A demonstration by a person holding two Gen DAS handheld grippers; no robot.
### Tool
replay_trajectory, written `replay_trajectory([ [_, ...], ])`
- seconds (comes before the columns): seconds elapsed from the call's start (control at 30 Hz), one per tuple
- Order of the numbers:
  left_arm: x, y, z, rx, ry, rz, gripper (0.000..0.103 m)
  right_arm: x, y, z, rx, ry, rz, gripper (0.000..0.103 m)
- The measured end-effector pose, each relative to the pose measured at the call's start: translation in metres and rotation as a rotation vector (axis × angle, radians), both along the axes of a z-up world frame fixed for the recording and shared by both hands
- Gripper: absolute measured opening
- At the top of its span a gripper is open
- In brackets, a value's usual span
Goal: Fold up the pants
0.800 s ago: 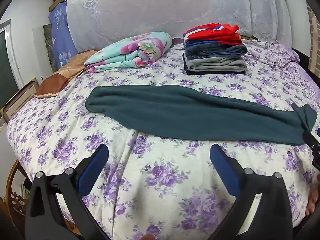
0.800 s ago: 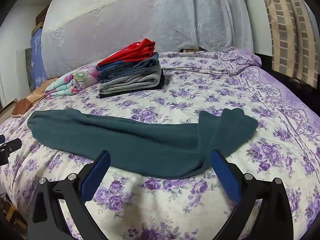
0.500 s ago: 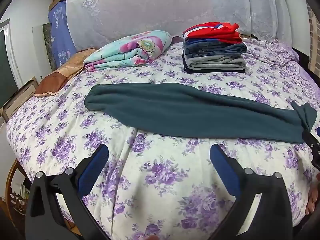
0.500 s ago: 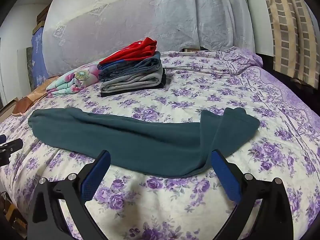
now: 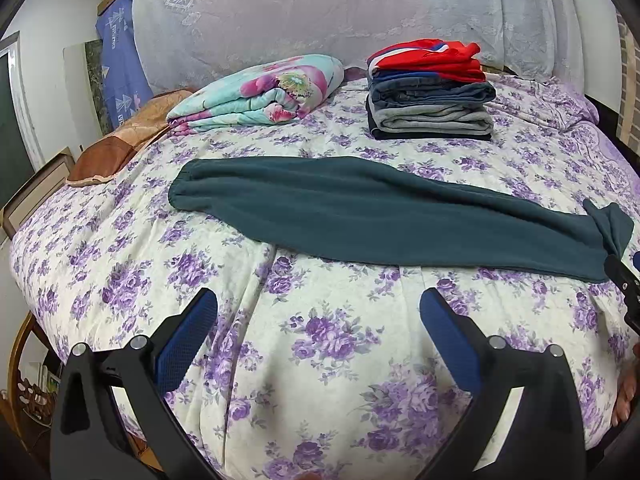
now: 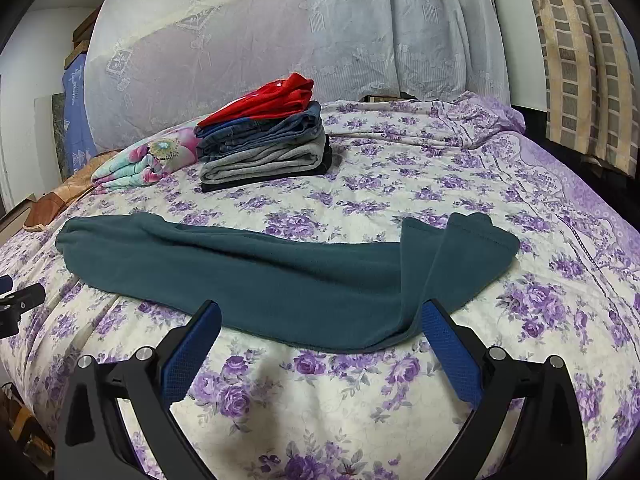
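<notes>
Dark teal pants (image 5: 380,220) lie flat across the purple-flowered bedspread (image 5: 320,360), folded lengthwise into one long strip; they also show in the right wrist view (image 6: 300,276). The cuffed end lies at the left and the wider end, with a fold turned up, at the right (image 6: 460,256). My left gripper (image 5: 318,316) is open and empty, held short of the strip's near edge. My right gripper (image 6: 320,320) is open and empty, with its fingertips at the pants' near edge by the right end.
A stack of folded clothes (image 5: 430,92) with a red top stands at the back of the bed. A folded floral blanket (image 5: 260,96) lies to its left, beside a brown pillow (image 5: 120,148). A lace-covered headboard (image 5: 340,12) is behind. A curtain (image 6: 580,60) hangs right.
Both grippers have drifted slightly toward the pants. The right gripper's fingertips now reach the pants' near edge. The pants have not moved.
</notes>
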State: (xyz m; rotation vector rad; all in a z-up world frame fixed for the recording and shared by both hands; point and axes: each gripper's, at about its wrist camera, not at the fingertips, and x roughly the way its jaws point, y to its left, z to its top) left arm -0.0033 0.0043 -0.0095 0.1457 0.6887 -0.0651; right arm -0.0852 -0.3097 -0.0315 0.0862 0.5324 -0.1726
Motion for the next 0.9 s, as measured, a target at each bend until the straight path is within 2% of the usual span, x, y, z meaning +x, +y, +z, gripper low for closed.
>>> replay_trajectory([
  [0.9, 0.0009, 0.0046, -0.0057, -0.01, 0.015, 0.002, 0.099, -0.0001, -0.0001, -0.001, -0.001, 0.006, 0.0, 0.1],
])
